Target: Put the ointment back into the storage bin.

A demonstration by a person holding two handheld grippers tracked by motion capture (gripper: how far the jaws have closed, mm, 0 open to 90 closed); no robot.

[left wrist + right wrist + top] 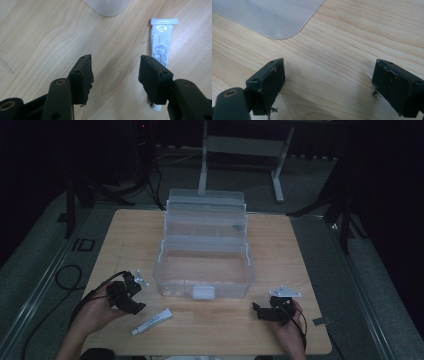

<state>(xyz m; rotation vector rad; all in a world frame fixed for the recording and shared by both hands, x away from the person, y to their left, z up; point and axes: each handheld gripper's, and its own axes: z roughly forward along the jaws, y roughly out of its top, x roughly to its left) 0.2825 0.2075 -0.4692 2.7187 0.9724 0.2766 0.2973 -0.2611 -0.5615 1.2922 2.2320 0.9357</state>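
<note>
A clear plastic tiered toolbox (204,251) stands open in the middle of the wooden table (125,230), its trays stepped back. A small white tube (152,321) lies on the table in front of the box's left corner. My left gripper (137,306) is held just left of the tube, open and empty; in the left gripper view the tube (161,42) lies beside the right jaw, partly hidden under it. My right gripper (256,309) hovers at the front right of the box, open and empty. The box's corner (269,15) shows in the right gripper view.
The table's front edge runs just below both hands. A black cable (67,275) loops on the floor at the left. A grey desk frame (240,150) stands beyond the table. Bare wood lies between the two grippers.
</note>
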